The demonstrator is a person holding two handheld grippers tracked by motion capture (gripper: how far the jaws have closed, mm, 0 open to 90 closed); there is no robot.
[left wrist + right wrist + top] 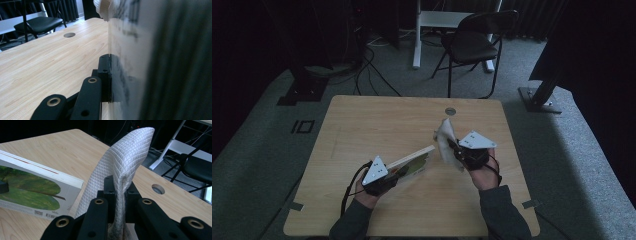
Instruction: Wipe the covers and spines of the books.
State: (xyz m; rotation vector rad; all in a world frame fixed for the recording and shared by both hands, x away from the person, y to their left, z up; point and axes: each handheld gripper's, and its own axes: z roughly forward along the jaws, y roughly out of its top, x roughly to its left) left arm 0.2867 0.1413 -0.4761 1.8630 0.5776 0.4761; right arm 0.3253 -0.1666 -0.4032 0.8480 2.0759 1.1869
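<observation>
White cloth (125, 162) is pinched in our right gripper (119, 187); left gripper (106, 75) clamps the book (412, 162) near. Book may slip if wiping pushes hard.

book (412, 161) left of cloth (446, 137), both above table (377, 120)
</observation>
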